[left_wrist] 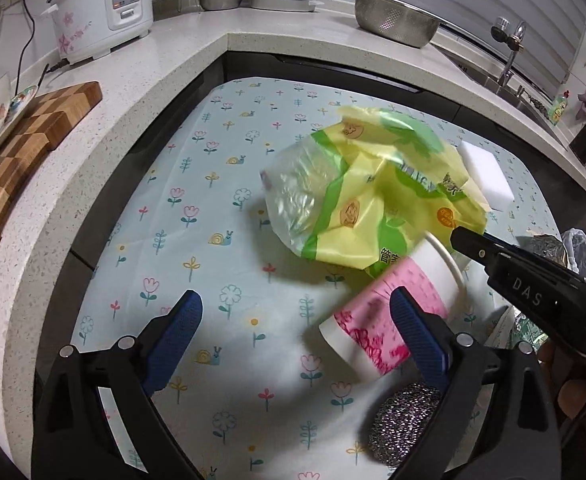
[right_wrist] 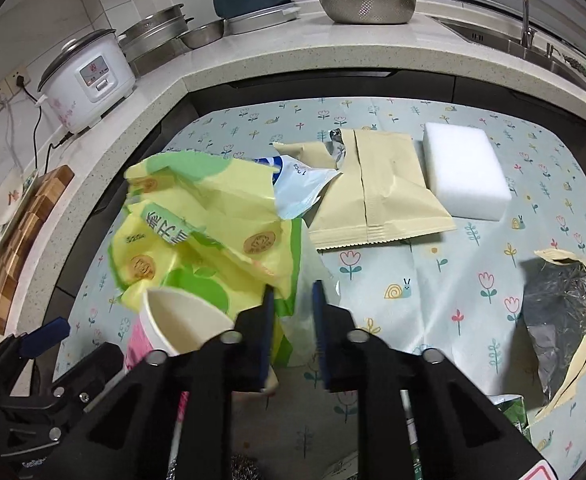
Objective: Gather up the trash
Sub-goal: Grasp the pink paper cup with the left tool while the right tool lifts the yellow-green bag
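Observation:
A crumpled yellow-green plastic bag (left_wrist: 373, 200) (right_wrist: 213, 232) is on the flowered tablecloth (left_wrist: 213, 208). My right gripper (right_wrist: 293, 292) is shut on the bag's clear edge; in the left wrist view its tip (left_wrist: 465, 240) meets the bag from the right. A pink-and-white paper cup (left_wrist: 389, 312) (right_wrist: 185, 320) lies on its side beneath the bag. My left gripper (left_wrist: 295, 304) is open, and its right finger overlaps the cup. A beige wrapper (right_wrist: 373, 188), a blue-white packet (right_wrist: 301, 184) and a torn foil-lined wrapper (right_wrist: 561, 312) lie farther off.
A white sponge block (right_wrist: 465, 168) sits at the back of the cloth and a steel scourer (left_wrist: 405, 424) near my left gripper. The counter (left_wrist: 141, 80) around the table carries a rice cooker (left_wrist: 101, 8), a chopping board (left_wrist: 25, 140), a colander (right_wrist: 367, 0) and a sink (right_wrist: 533, 48).

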`<state>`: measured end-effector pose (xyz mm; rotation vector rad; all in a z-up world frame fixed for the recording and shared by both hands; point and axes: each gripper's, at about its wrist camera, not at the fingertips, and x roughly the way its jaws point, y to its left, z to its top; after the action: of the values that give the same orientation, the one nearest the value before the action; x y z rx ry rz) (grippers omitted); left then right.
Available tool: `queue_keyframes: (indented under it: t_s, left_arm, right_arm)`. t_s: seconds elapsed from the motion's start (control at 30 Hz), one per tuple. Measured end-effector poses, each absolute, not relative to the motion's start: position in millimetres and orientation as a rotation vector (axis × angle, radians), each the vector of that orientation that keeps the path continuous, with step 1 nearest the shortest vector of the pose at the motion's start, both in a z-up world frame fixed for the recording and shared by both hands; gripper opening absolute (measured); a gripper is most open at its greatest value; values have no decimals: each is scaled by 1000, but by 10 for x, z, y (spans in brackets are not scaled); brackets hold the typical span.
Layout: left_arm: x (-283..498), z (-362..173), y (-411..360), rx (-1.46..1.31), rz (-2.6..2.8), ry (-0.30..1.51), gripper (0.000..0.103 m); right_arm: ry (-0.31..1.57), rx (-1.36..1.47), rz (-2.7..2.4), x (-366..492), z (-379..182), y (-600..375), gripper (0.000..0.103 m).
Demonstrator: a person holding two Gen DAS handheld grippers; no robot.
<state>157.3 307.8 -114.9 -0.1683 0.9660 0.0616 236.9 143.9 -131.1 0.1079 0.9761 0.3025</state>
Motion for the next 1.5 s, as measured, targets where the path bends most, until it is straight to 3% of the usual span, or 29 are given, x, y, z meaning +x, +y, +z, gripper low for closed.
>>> queue_keyframes:
  t_s: [0.47, 1.0, 1.07, 1.13, 1.5]
  left_arm:
    - [1532, -1266, 2656, -175, -101, 1009, 94]
    - [1691, -1436, 2221, -97, -139, 1051, 94]
    - [1704, -1447, 2184, -78, -131, 1052, 93]
    - [1709, -1441, 2162, -65, -128, 1043, 84]
    - [1648, -1121, 2088, -52, -95, 962, 83]
  right_arm:
    - [867, 154, 178, 2163, -932, 953, 7]
    - [849, 215, 116, 2079, -883, 479, 7]
    - [848, 220, 112, 2061, -882, 436, 7]
    - [847, 224, 108, 2040, -879, 392, 7]
    - [812, 257, 87, 1886, -749, 123, 7]
